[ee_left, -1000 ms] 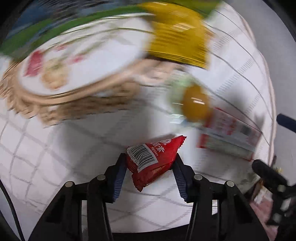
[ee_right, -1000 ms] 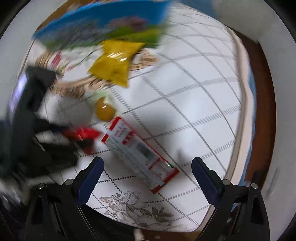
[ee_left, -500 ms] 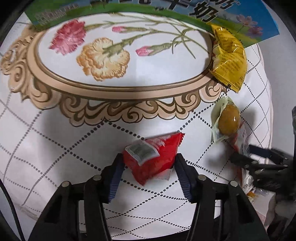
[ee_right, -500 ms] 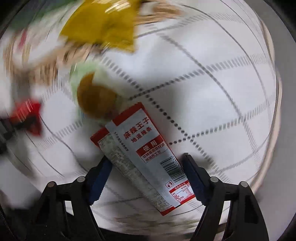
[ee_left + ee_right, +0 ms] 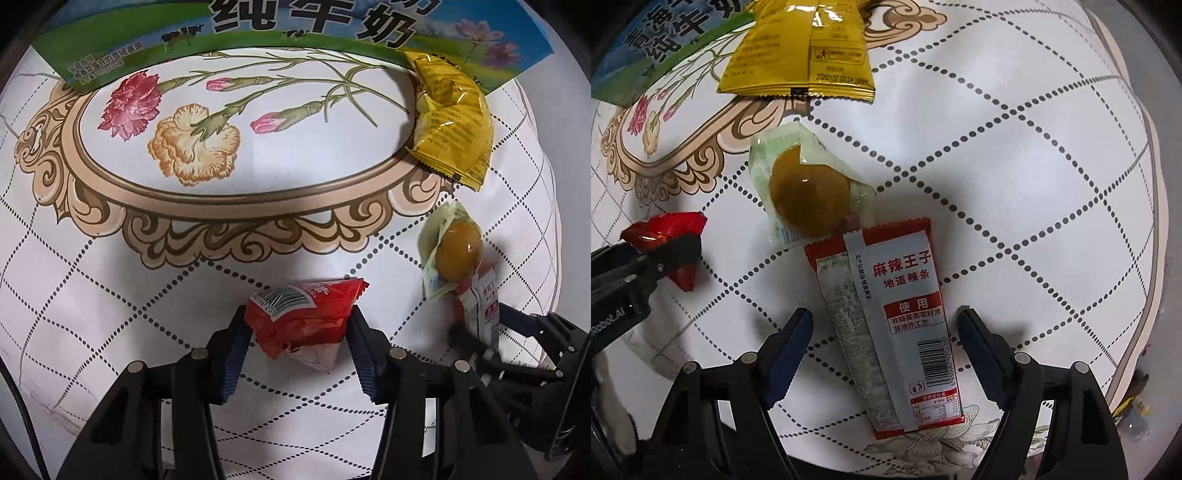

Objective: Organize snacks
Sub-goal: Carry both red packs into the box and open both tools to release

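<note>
Red crinkled foil is pinched between the blue pads of the left claw [image 5: 297, 332]: a small red snack packet with a white barcode label [image 5: 306, 314], gripped from both sides just above the white table [image 5: 110, 295] with its dotted diamond pattern. A moment ago the packet sat in the same grip, so the hold has lasted, though the jaws have eased and tightened a little on it.

The landmark here is the vacuum-sealed brown egg in clear, pale green wrap [image 5: 809, 192], which lies flat on the table. The red packet and left claw are to its left in the right wrist view. A flat yellow foil sachet [image 5: 801, 55] lies beyond the egg, and further still stands a blue and green milk carton with large Chinese characters [image 5: 295, 33].

Touching the near edge of the egg is a long red and grey spicy-strip packet [image 5: 886, 321], lying flat. The right claw [image 5: 884, 339] points straight down over it, one pad on each side of the packet. Its jaws have just been closing from wide apart, with the packet between them, but both pads are clear of the wrapper, so it is open and holds nothing yet.

The change suggests a second pick is under way: one snack is already in hand, and the strip packet looks likely to be grasped next.
</note>
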The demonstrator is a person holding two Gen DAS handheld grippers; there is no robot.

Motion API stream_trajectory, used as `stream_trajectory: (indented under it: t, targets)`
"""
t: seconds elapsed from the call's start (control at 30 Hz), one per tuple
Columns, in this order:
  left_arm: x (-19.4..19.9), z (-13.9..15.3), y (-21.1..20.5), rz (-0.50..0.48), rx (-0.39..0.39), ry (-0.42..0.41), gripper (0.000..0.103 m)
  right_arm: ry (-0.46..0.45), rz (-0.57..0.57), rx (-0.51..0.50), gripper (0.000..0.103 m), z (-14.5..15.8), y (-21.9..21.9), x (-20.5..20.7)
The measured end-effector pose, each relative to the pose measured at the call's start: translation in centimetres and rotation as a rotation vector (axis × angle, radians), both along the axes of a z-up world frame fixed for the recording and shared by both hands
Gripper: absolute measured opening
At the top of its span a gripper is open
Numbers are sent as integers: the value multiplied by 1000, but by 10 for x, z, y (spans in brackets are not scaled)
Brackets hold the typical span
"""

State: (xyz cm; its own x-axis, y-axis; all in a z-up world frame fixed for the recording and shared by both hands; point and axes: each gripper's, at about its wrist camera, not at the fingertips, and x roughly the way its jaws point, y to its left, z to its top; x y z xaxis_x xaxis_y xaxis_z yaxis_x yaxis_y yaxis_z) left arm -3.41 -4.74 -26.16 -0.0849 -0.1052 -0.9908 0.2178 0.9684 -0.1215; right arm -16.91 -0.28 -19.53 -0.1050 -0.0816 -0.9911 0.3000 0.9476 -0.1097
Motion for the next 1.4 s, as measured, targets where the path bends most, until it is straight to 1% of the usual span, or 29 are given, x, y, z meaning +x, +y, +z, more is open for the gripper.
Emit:
stream_trajectory:
  t: [0.03, 0.1, 0.2, 0.3, 0.33, 0.47, 0.6, 0.63, 0.67, 0.73, 0.77, 0.83, 0.9, 1.0, 1.1, 1.2, 1.27, 1.4]
  targets:
    - [-4, 5, -4, -3, 4, -3, 48, -18, -5, -1, 59, 2, 2, -3]
    - [-7, 10, -6, -6, 11, -14, 48, -51, -54, 39, 54, 10, -3, -9]
    - [-2, 18, -3, -3, 4, -30, 47, -95, -102, 80, 52, 26, -14, -15]
    - [-3, 37, -8, -5, -18, -52, 47, -149, -111, 95, 51, 52, -15, -16]
    - [-3, 44, -8, -5, -28, -60, 41, -168, -114, 107, 51, 61, -16, -16]
    - [9, 81, -12, -7, -83, -96, 40, -257, -123, 152, 51, 105, -15, -19]
    - [20, 122, -12, 8, -141, -156, 40, -359, -111, 178, 51, 153, -30, -3]
    - [24, 134, -11, 12, -162, -172, 40, -387, -106, 181, 51, 159, -32, 7]
    - [28, 141, -4, 13, -177, -186, 40, -417, -96, 183, 51, 171, -29, 14]
    - [46, 167, 3, 16, -203, -230, 40, -476, -80, 191, 51, 199, -32, 28]
    - [50, 174, 2, 15, -209, -247, 40, -509, -68, 198, 51, 215, -31, 39]
    - [72, 194, 6, 16, -209, -293, 40, -549, -49, 197, 51, 218, -24, 66]
    - [90, 209, 11, 16, -185, -332, 40, -589, -22, 173, 51, 234, -21, 97]
    - [131, 217, 16, 28, -128, -386, 40, -622, 5, 124, 51, 243, -20, 146]
    - [170, 212, 23, 33, -48, -409, 40, -608, 14, 68, 51, 236, -19, 193]
    - [203, 198, 28, 44, 4, -392, 40, -561, -2, 48, 51, 216, -25, 231]
    - [227, 175, 29, 65, 25, -365, 40, -534, -19, 33, 51, 198, -30, 250]
    - [254, 146, 37, 105, 61, -325, 41, -493, -63, 14, 51, 163, -40, 273]
